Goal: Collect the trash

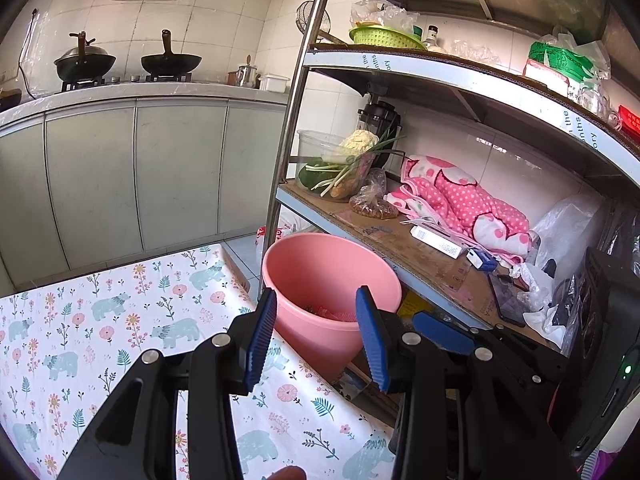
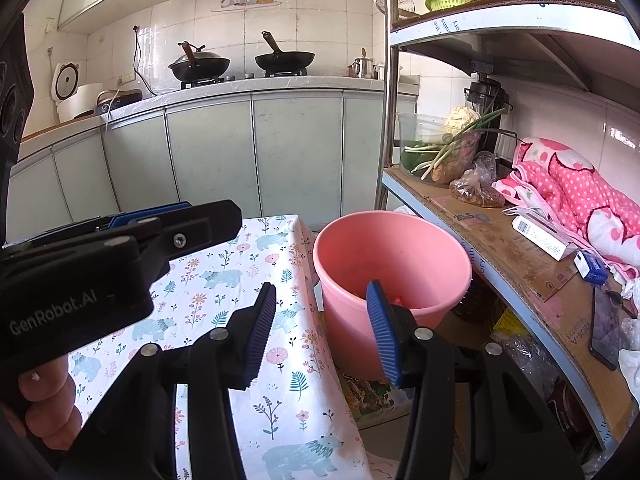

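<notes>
Left gripper (image 1: 316, 312) hung released, empty, over the tabletop (image 1: 120, 320) edge. Right gripper (image 2: 322, 308) likewise spread wide, holding nothing. Trash (image 1: 328, 313) sat inside the bucket (image 1: 304, 260) beside the shelf (image 1: 420, 256); collecting looked mostly done.

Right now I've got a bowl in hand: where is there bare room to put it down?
The floral tablecloth is bare from its far edge to the pink bucket beside it. The middle shelf is crowded: vegetable tub, pink dotted cloth, boxes; only a cardboard strip along its front edge is free.
</notes>
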